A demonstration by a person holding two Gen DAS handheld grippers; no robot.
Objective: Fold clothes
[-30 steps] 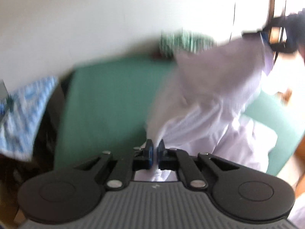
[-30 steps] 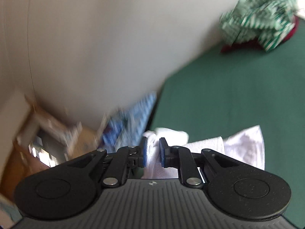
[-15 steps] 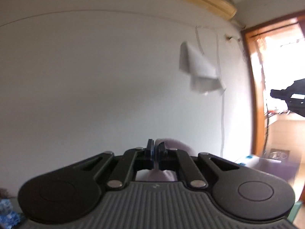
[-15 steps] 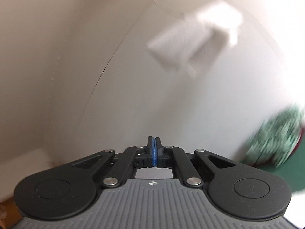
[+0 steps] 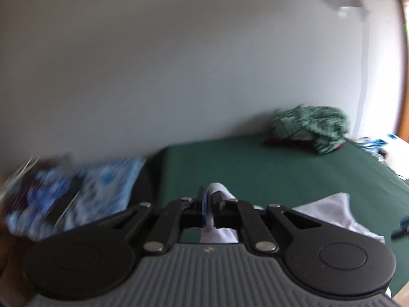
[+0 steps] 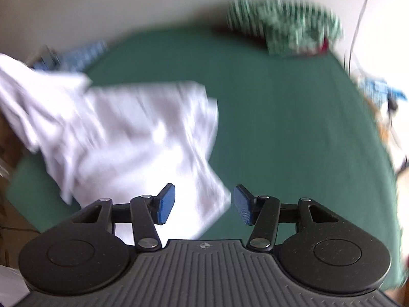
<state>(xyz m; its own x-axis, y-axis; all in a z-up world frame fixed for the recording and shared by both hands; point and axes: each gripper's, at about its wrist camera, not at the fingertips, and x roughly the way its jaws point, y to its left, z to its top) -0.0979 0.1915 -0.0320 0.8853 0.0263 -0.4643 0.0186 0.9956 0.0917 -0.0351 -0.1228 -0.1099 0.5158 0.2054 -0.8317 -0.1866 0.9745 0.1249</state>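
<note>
A white garment (image 6: 133,138) lies spread and rumpled on the green table cover (image 6: 281,128), its upper left part lifted off the surface. My right gripper (image 6: 203,204) hovers over the garment's near corner; its jaws are opening and the blue pads (image 6: 166,203) stand apart with no cloth pressed between them. In the left wrist view my left gripper (image 5: 209,204) is shut on a fold of the same white garment (image 5: 219,230), which bunches up between the fingers. More of the white cloth (image 5: 329,212) lies to the right on the green cover (image 5: 255,163).
A green-and-white patterned pile of clothes (image 6: 283,25) sits at the far side of the table by the wall, also seen as a green heap (image 5: 309,125). Blue-and-white patterned cloth (image 5: 76,192) lies off the table's left edge. Clutter stands at the right edge (image 6: 378,89).
Both grippers swung up toward the wall and came back down to the table. The right gripper went from shut on the white cloth to open, and the cloth now lies below it.
</note>
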